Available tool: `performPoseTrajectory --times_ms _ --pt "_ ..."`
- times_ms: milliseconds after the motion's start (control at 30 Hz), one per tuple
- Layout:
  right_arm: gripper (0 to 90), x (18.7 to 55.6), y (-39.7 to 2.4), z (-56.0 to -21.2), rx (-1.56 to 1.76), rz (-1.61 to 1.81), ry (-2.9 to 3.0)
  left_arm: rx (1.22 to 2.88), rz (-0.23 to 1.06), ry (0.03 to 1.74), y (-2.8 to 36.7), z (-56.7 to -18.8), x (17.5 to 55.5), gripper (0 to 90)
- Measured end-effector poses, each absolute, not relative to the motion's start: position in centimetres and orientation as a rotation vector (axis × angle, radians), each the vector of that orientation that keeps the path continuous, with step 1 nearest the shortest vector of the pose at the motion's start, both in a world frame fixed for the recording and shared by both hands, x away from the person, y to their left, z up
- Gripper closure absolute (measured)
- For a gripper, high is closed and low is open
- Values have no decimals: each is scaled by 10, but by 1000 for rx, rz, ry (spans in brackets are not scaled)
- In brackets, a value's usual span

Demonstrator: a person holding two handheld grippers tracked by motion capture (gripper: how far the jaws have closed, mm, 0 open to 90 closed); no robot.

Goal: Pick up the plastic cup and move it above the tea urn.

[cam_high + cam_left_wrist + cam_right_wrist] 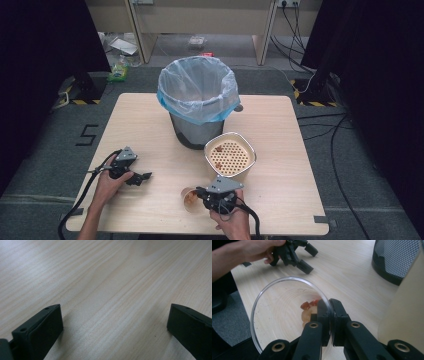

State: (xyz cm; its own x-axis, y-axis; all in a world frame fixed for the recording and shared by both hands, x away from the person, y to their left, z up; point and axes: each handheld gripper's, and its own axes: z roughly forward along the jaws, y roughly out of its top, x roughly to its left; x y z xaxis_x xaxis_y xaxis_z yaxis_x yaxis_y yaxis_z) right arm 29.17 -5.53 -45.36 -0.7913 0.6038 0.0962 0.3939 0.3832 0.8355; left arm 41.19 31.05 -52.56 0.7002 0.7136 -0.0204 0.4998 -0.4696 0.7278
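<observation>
A clear plastic cup [189, 199] stands near the table's front edge, with reddish and pale food scraps [308, 306] in its bottom. My right gripper [201, 194] is shut on the cup's rim [262, 297], one jaw inside the wall and one outside. My left gripper [145, 176] rests on the table at the left, held by a hand, its jaws open with nothing but bare wood [100, 277] between them. The left gripper [309, 258] also appears at the top of the right gripper view.
A bin [197, 90] lined with a pale blue bag stands at the table's middle back. In front of it to the right sits a cream bowl [250, 150] holding a perforated strainer with a few scraps. Cables run over the floor at the right.
</observation>
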Motion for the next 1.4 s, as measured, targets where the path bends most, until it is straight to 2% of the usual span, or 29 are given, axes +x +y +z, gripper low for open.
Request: performPoseTrajectory --times_ms 400,967,1233,1400 --pt "875 281 -89 -440 922 1379 2401 2169 372 921 311 -526 412 0" --pt "874 263 -194 -441 1145 1286 2296 2169 372 922 311 -526 412 0" --pt "874 273 -231 -426 1197 1205 2158 2168 372 922 311 -526 412 0" --pt "874 284 -238 -418 1184 1142 2107 2168 372 922 310 -526 412 0"
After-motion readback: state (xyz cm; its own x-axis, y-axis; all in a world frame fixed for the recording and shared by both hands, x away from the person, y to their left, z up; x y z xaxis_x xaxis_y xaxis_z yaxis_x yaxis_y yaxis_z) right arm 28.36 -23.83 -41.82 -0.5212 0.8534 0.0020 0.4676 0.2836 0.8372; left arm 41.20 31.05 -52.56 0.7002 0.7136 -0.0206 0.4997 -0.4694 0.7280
